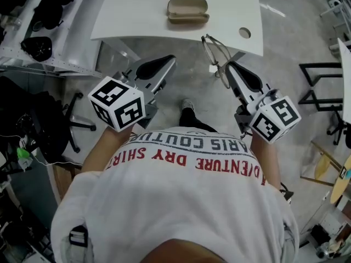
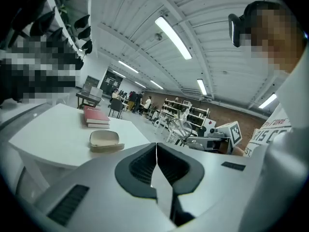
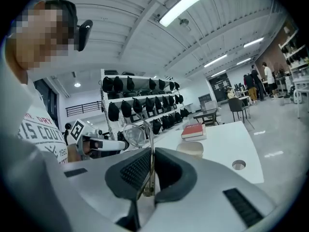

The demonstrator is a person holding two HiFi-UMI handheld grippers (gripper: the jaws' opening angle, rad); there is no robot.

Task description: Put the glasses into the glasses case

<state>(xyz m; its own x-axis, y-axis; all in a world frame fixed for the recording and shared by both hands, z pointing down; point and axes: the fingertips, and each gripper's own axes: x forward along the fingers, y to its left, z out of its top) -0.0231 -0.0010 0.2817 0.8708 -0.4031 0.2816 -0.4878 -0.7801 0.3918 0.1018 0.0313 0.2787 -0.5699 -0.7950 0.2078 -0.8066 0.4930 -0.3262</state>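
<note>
A closed beige glasses case [image 1: 187, 10] lies on the white table [image 1: 126, 15], ahead of both grippers. Thin wire-framed glasses [image 1: 215, 52] hang in the air before the table's near edge. My right gripper [image 1: 229, 66] is shut on one of their temple arms [image 3: 149, 158], and a lens [image 3: 133, 135] stands above the jaws. My left gripper [image 1: 164, 63] hovers to the left over the floor, shut with nothing in it. In the left gripper view the case [image 2: 104, 140] sits beyond the closed jaws, with the glasses [image 2: 181, 127] to the right. The case [image 3: 189, 149] also shows in the right gripper view.
Red books [image 2: 96, 116] lie behind the case. The table has a round hole [image 1: 244, 33] near its right corner. An office chair [image 1: 71, 125] and shelves of dark gear [image 1: 38, 15] stand at the left, and a black metal frame [image 1: 321, 86] at the right.
</note>
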